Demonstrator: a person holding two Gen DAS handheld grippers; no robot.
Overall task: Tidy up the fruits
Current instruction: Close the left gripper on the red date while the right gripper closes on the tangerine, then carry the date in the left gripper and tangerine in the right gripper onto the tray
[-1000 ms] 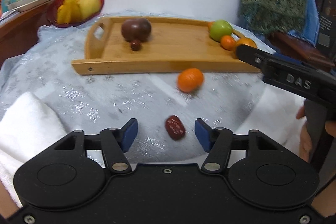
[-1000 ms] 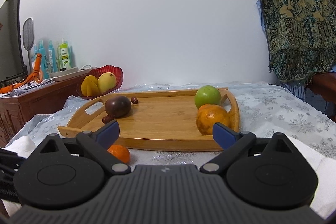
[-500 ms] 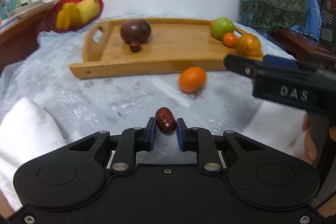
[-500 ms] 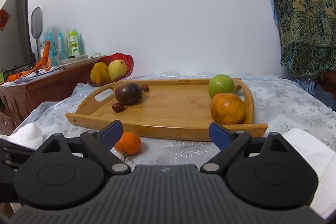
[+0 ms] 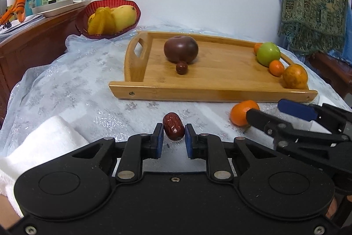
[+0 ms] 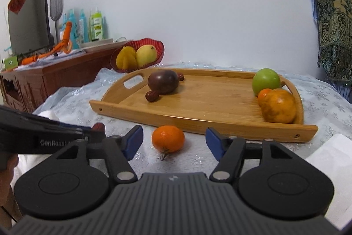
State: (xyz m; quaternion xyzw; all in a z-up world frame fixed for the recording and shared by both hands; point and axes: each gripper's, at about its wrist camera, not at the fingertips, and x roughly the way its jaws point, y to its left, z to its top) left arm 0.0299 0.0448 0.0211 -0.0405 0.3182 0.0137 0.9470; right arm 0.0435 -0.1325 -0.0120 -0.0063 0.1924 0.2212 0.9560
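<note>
Now the red date (image 5: 173,129) is clamped in the left hand-held gripper (image 5: 173,139) just before the wooden tray (image 5: 211,95), seemingly for sorting, while the right hand-held gripper (image 6: 173,140), jaws apart and just been closing, is set around the mandarin (image 6: 168,138).

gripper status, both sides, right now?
Left gripper: shut on the small wrinkled dark-red date.
Right gripper: open, jaws have just been closing; the small round orange mandarin sits between them on the tablecloth, pads not touching it.
</note>
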